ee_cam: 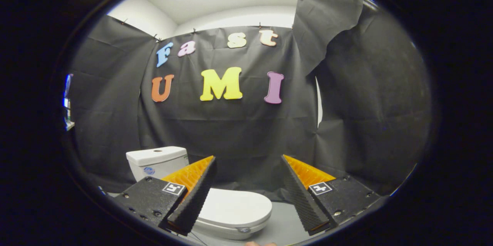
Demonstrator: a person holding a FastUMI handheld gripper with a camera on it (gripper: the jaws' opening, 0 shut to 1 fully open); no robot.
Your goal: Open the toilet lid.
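Gripper (248, 161) up in the air, its 2 fingers (192, 199) spread wide apart with nothing between them. Down below, the white toilet lid (235, 206) lies flat and closed on the bowl, showing in the gap between the fingers and partly behind the left one. The white tank (156, 161) stands behind it against the black cloth wall (238, 130); grey floor (283, 225) beside the bowl

The gripper (248, 161) is showing two wedge-shaped fingers (192, 199) with ribbed faces, bolted with screws to blocky mounts, each wearing a square tag: at 7 and 5 o'clock.
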